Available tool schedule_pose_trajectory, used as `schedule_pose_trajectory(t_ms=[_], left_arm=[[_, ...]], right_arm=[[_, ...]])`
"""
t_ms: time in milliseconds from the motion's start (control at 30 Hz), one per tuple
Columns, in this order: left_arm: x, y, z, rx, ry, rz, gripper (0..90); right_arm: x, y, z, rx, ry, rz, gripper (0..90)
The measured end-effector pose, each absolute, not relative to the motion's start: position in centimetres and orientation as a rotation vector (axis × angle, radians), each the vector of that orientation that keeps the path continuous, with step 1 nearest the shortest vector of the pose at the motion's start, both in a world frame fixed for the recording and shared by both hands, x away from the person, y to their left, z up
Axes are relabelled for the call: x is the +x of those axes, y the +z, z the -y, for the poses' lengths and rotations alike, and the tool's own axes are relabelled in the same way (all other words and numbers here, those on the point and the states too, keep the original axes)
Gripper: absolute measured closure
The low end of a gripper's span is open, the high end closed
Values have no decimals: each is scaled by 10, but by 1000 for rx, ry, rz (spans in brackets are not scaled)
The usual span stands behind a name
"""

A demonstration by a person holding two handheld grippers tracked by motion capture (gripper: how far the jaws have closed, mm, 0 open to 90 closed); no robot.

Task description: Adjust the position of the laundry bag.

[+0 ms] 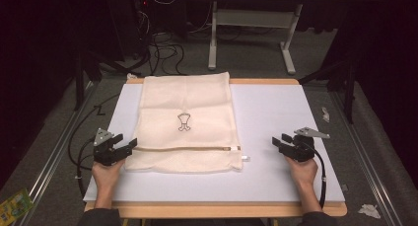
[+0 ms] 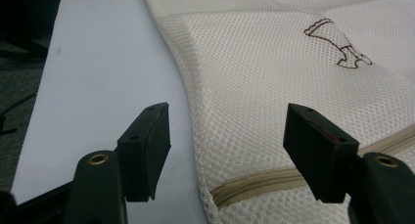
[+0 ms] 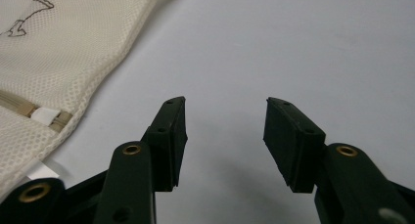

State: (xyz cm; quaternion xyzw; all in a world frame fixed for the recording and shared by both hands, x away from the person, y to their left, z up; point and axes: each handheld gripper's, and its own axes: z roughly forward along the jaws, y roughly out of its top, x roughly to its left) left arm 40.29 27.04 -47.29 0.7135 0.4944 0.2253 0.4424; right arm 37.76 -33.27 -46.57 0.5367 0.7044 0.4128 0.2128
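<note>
One cream mesh laundry bag (image 1: 185, 122) lies flat on the desk (image 1: 276, 117), left of centre, its one zipper (image 1: 187, 148) running across near the front edge. Two grippers flank it. The left gripper (image 1: 129, 146) gapes wide over the bag's left edge; the right gripper (image 1: 277, 142) stands open, apart, holding nothing.

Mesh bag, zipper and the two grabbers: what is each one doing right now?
mesh bag: lying flat on the white table, not held.
zipper: looks closed, pull at its right end.
left gripper: jaws open, straddling the bag's left edge by the zipper end, not pressing it.
right gripper: jaws open over bare table, right of the bag, holding nothing.
</note>
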Motion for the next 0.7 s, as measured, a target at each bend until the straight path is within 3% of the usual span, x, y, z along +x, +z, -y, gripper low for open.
schedule_pose_trajectory(t_ms=[700], left_arm=[[411, -470, -257, 1859, 421, -1268, 285]], right_arm=[[397, -459, 279, 1432, 1167, -2102, 498]])
